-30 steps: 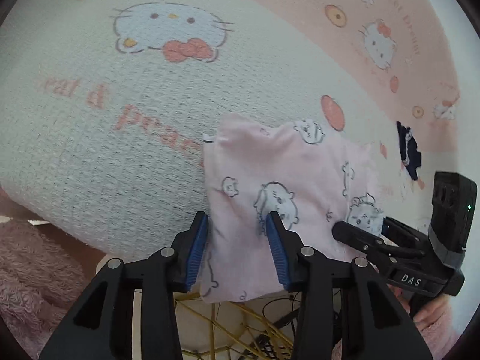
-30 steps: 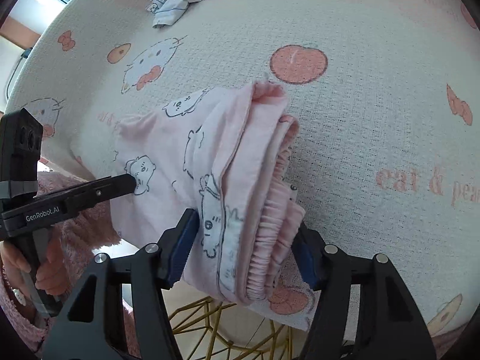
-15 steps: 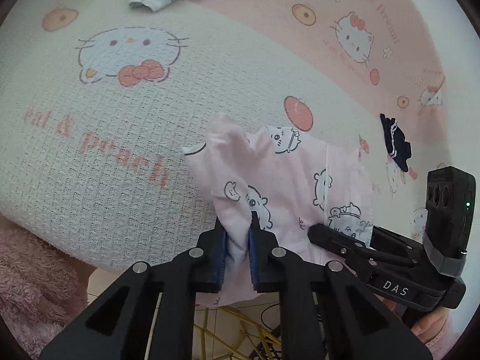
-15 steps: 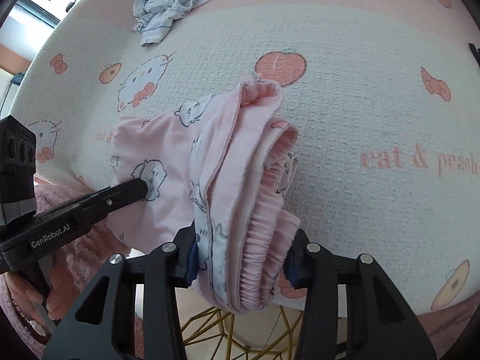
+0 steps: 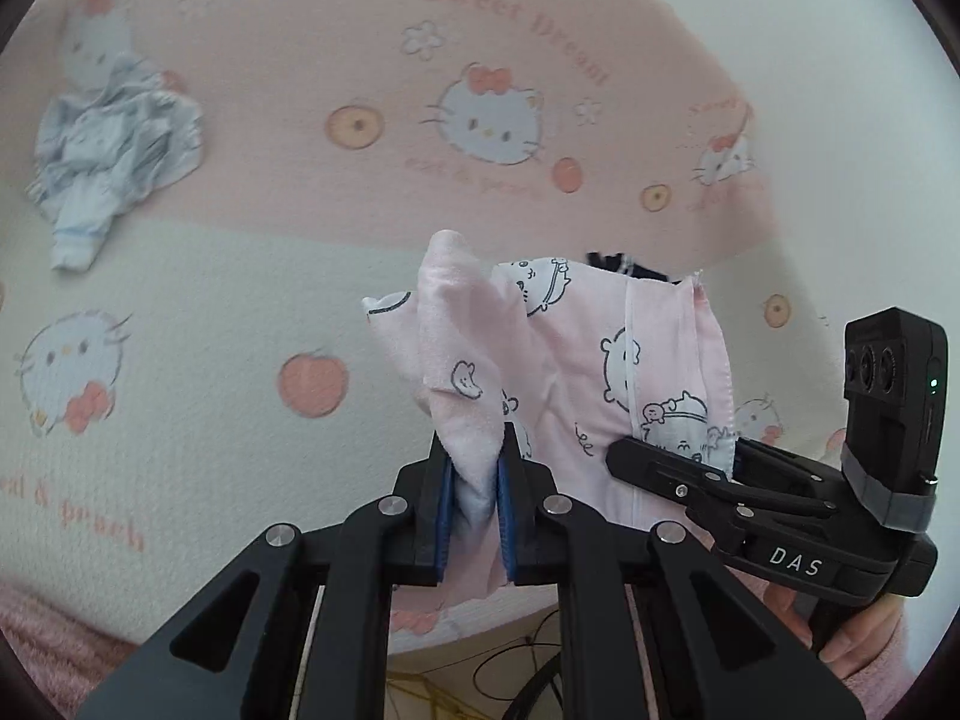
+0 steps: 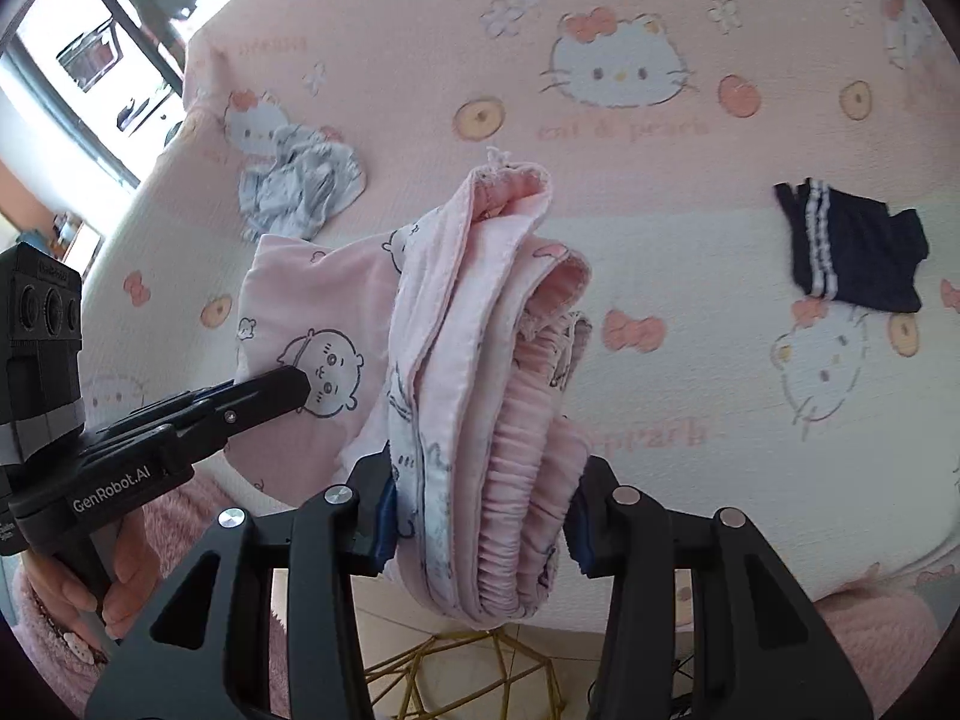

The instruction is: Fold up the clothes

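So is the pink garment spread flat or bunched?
Bunched: the pink garment hangs in thick folds, pinched by both the left gripper and right gripper.

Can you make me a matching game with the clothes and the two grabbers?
Things:
1. pink pajamas
2. navy shorts
3. pale blue clothes
4. left gripper

Descriptions:
A. lying crumpled on the blanket, far left
B. pinching a thin corner of pink cloth
C. held at both ends by the grippers
D. lying flat with white stripes, off to the right

Pairs: 1-C, 2-D, 3-A, 4-B. The right gripper clamps the thick gathered waistband end.
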### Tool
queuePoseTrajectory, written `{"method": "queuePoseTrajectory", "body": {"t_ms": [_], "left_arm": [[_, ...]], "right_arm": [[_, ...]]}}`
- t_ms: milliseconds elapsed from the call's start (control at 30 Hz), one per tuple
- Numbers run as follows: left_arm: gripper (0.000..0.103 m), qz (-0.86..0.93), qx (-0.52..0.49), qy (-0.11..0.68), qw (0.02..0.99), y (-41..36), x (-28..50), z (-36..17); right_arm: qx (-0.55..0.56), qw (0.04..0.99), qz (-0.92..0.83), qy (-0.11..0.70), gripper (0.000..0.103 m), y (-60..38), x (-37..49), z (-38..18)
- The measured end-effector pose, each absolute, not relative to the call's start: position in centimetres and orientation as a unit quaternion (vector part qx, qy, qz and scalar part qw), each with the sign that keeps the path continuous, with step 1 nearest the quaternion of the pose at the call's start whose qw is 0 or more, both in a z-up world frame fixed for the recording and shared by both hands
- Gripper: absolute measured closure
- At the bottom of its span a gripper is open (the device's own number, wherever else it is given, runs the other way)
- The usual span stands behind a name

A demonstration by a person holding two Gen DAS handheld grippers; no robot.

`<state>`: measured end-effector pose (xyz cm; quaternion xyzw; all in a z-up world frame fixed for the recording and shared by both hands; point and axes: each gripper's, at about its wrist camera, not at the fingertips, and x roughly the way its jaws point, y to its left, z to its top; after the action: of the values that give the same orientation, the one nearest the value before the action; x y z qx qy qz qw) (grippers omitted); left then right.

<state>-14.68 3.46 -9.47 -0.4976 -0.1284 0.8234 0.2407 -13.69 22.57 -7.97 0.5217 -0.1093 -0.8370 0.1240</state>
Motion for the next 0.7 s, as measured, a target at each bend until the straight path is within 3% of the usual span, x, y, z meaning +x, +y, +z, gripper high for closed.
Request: {"method": "queuePoseTrajectory", "body": {"t_ms": [233, 467, 700], "left_arm": [[0.09, 0.823, -0.487, -0.091, 0.278, 14.4, -19.7, -7.8], [0.09, 0.788, -0.532, -0.083, 0.298, 24.7, -23.0, -13.5], [0.09, 0.785, -0.52, -0.064, 0.331, 34.2, -29.5, -13.8]], "right_arm": [[0.485, 0.051, -0.858, -0.161, 0.059, 33.5, -16.6, -6.0], [0.499, 0.003, -0.841, -0.209, 0.059, 42.5, -18.5, -11.6], [0.471, -0.029, -0.853, -0.222, 0.059, 52.2, -23.4, -12.2]]}}
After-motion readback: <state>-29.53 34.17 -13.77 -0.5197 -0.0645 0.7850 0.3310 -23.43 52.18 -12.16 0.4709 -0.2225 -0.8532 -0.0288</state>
